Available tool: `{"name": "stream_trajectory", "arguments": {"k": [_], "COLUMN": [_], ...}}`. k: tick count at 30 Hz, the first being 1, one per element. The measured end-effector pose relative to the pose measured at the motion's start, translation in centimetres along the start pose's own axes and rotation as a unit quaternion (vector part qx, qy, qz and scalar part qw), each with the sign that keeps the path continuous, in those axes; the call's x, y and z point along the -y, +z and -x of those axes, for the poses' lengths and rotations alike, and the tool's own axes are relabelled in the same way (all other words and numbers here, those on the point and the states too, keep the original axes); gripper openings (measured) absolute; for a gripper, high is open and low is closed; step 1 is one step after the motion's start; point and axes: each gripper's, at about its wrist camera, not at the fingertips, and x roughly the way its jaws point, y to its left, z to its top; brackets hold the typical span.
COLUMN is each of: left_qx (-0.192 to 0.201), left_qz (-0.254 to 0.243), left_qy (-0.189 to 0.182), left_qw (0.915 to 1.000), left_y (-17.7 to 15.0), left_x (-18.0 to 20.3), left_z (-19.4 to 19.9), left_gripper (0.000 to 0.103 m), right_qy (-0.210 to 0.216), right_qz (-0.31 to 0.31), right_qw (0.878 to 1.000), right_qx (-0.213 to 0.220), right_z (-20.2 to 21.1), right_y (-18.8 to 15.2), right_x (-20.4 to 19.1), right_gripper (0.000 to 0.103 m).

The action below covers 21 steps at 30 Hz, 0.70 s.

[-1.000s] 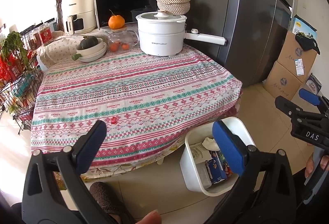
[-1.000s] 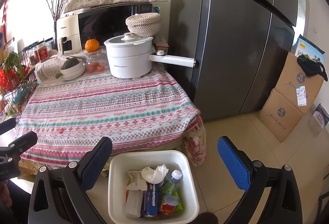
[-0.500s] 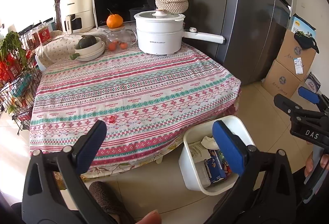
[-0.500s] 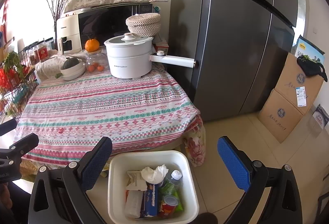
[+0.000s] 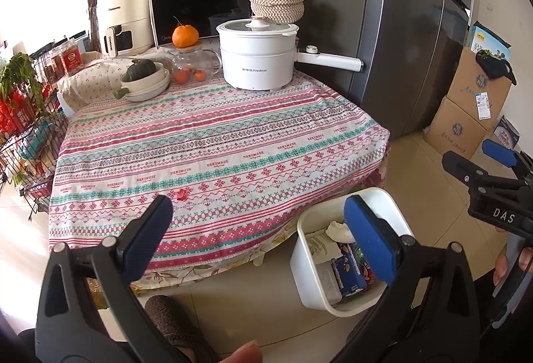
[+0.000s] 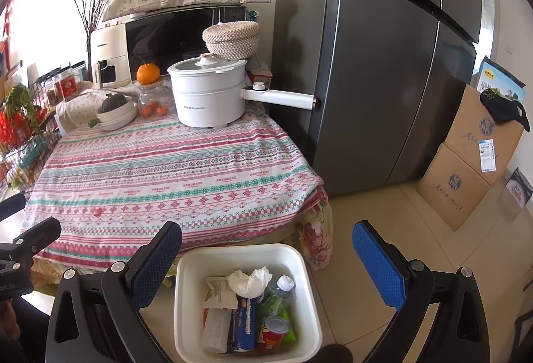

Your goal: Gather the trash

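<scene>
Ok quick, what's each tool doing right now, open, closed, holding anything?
Left tool: open, holding nothing, above the tablecloth edge.
Right tool: open, holding nothing, above the white trash bin.

Striped tablecloth [image 5: 216,143] on table, white pot [image 5: 258,54], bowls [image 5: 146,83], jar [image 5: 191,66] at back.

Bright daylight from left; fisheye-bent, dark-vignetted edges.

"handmade" on tablecloth [image 5: 213,143], "das" on right tool [image 5: 503,183]
</scene>
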Motion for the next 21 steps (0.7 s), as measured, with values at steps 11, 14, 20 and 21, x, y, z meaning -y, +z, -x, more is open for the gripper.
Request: {"name": "stream_trajectory", "arguments": {"k": [11, 14, 20, 21], "left_qx": [0.003, 0.002, 0.006, 0.006], "left_qz": [0.006, 0.003, 0.005, 0.005], "left_qy": [0.011, 0.011, 0.007, 0.005], "left_qw": [0.9999, 0.9999, 0.9999, 1.0000], "left_y": [0.22, 0.16, 0.19, 0.38], "left_x": [0.18, 0.31, 0.25, 0.10], "left_z": [0.10, 0.06, 0.27, 0.28], "left_gripper": [0.102, 0.102, 0.102, 0.102], "right_qy": [-0.002, -0.002, -0.002, -0.002], "right_qz": [-0.003, -0.002, -0.002, -0.002], "right_qw": [1.000, 1.000, 1.000, 1.000], "right_qx": [0.001, 0.001, 0.000, 0.000], "right_z": [0.02, 0.03, 0.00, -0.05], "right_y": [-0.06, -0.08, -0.10, -0.16], "right_x": [0.03, -0.02, -0.03, -0.08], "right_gripper": [0.103, 0.103, 0.103, 0.103]}}
